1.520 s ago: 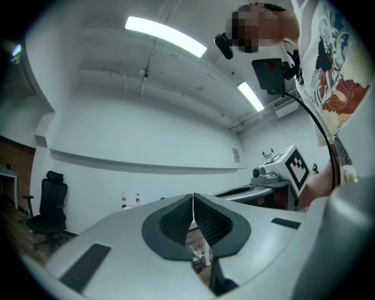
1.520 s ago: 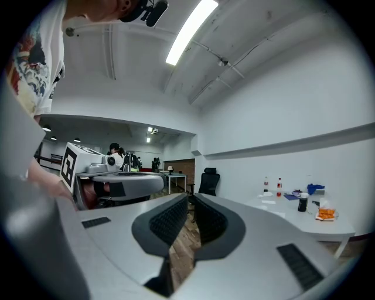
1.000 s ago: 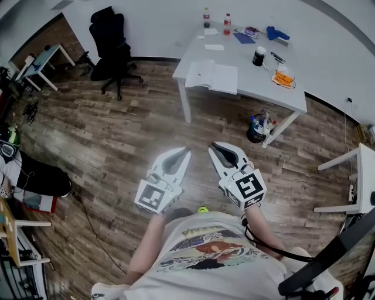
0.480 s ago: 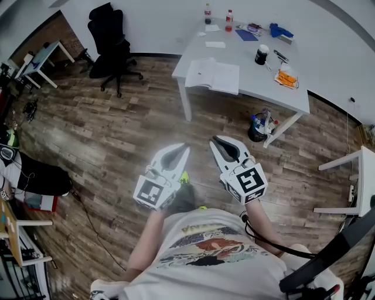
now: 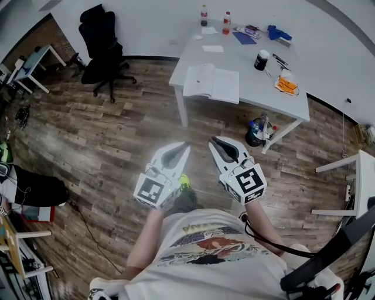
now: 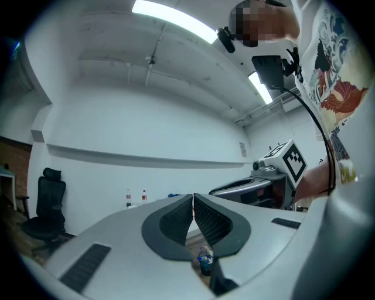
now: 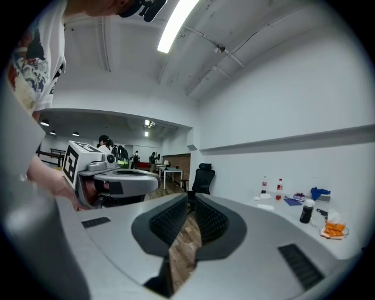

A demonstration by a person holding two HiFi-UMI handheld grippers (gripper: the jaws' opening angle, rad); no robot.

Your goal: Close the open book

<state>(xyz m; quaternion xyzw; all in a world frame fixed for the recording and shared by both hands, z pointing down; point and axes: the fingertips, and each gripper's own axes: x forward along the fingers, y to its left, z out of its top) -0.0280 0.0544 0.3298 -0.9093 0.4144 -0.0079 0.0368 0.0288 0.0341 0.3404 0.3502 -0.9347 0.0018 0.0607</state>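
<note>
Head view is showing the left gripper (image 5: 186,145) and the right gripper (image 5: 212,142) side by side in front of the person's chest, both pointing toward 12 o'clock over the wood floor (image 5: 117,146). Left gripper view is showing that gripper's (image 6: 193,197) jaws meeting at their tips and gripping nothing. Right gripper view is showing the right gripper (image 7: 190,197) likewise pressed together at the tips, with only floor showing in the gap lower down. Each gripper is appearing in the other's view: the right one at 3 o'clock, the left one at 9 o'clock.

Well apart from both grippers, at 12 o'clock in the head view, a white table (image 5: 258,88) is standing, and the open book (image 5: 211,83) is lying flat on its near left part, pages up. At 1 o'clock from the book a black cup (image 5: 260,58) is standing, and two bottles (image 5: 204,14) are standing at the table's far edge. An orange item (image 5: 285,84) is lying at the book's 3 o'clock. A bin (image 5: 256,130) is sitting on the floor by the near right leg. A black office chair (image 5: 101,44) is standing at 10 o'clock from the grippers.
</note>
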